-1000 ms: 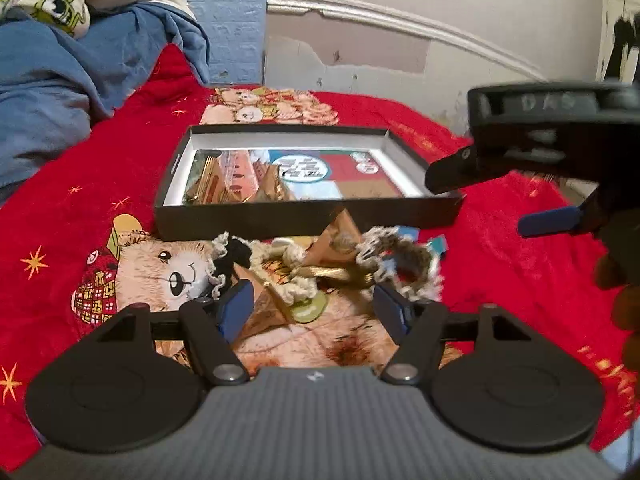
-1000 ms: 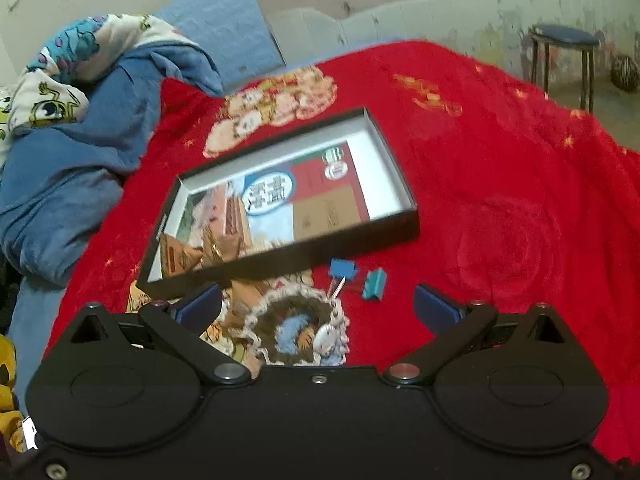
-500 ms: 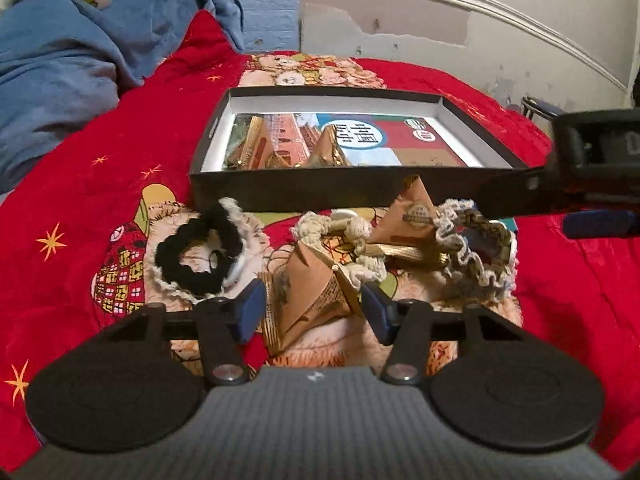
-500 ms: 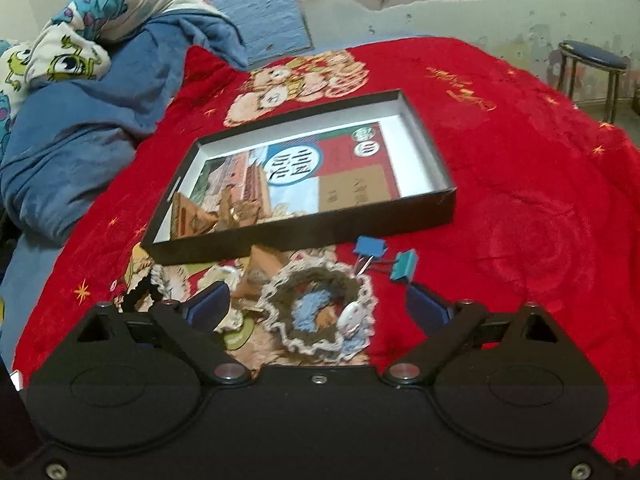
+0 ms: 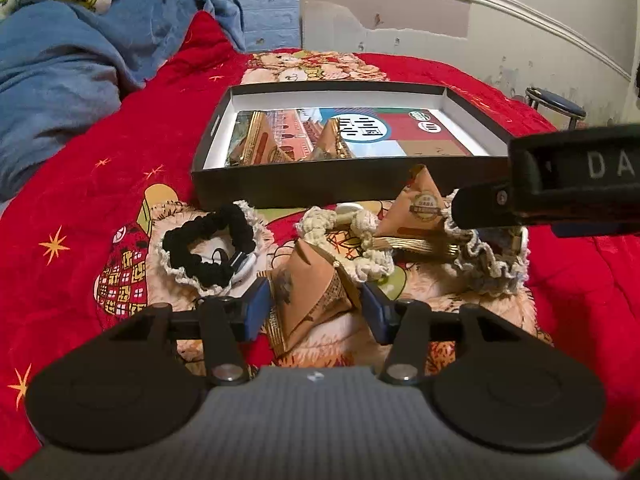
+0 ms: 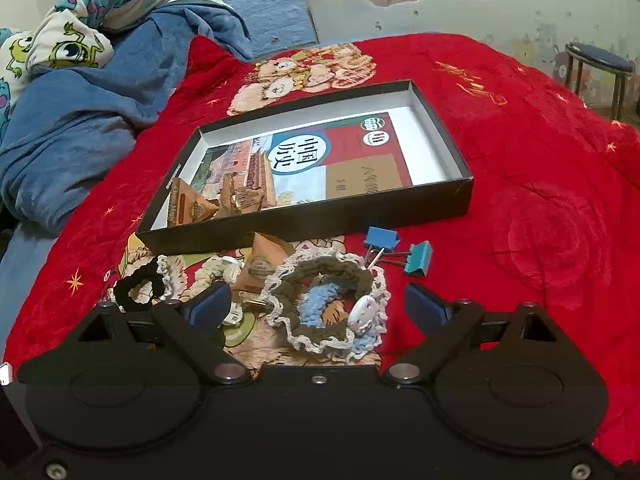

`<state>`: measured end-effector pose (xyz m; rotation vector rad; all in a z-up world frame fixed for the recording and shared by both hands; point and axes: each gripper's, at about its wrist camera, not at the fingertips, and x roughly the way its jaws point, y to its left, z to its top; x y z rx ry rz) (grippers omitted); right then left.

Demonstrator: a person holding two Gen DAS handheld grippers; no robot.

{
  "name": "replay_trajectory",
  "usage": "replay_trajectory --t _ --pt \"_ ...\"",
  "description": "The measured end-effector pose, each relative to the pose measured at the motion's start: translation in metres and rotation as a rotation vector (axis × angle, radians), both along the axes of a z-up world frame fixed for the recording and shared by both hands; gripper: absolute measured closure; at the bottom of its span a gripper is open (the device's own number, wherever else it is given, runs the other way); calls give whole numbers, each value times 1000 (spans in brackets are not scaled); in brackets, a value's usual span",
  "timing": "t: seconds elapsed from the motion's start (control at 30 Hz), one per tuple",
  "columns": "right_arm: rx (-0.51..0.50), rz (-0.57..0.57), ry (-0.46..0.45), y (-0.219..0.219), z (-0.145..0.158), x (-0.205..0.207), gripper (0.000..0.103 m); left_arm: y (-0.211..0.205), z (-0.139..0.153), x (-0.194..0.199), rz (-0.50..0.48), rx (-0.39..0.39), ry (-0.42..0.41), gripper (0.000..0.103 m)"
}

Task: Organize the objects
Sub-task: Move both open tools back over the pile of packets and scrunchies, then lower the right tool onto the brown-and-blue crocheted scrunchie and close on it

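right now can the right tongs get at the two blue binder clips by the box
Probably yes: the binder clips lie bare on the red blanket, just ahead of the open right tongs; only the frilly scrunchie sits between them.

Between my left fingers [image 5: 256, 312] sits a brown paper packet [image 5: 316, 296], creased, matt, with a gold foil edge. Beyond them I see a fuzzy black cloth scrunchie [image 5: 208, 240] with lace trim. Between my right fingers [image 6: 424, 308] lies a crocheted yarn scrunchie [image 6: 328, 304], rough, with a glossy plastic button. Just past them, two binder clips [image 6: 400, 252] look like painted metal. The cardboard box [image 6: 440, 204] is matt black outside, on a plush red blanket [image 6: 540, 208].
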<state>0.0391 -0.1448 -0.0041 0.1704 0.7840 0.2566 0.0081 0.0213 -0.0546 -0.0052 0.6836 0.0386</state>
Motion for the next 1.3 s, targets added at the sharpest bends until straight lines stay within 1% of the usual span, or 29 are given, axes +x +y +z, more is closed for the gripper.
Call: replay_trajectory --t 0.03,0.17,0.27,0.4,0.47,0.57,0.6,0.67,0.97,1.13,1.2,1.3 --pt "-1 5 -8 2 -1 -1 10 0 0 1 3 -1 -3 49" --pt "-3 15 -21 8 -3 -3 17 2 -1 3 7 1 4 51" --pt "-8 10 -8 10 -7 -1 21 1 -3 4 -6 20 6 52" --pt "37 -13 31 6 -14 1 23 -1 -3 4 -12 27 4 52" --pt "39 -24 33 5 -16 2 30 0 -3 4 -9 22 3 52" --pt "29 -34 37 5 -18 3 34 1 -2 5 -5 15 1 53" --pt "29 -34 36 5 -18 3 35 1 -2 4 -4 17 -2 53" --pt "30 -35 22 5 -19 3 41 -1 -3 3 -8 31 -5 54" --pt "-8 -12 12 16 -24 3 41 -5 -2 4 -11 77 7 55" --pt "-30 -4 6 20 -26 4 41 -6 -1 4 -10 87 12 54" --pt "-27 -9 4 20 -27 4 43 -4 -1 4 -9 80 15 54" --pt "-20 -13 17 18 -27 5 53 -3 0 4 -8 74 16 54"
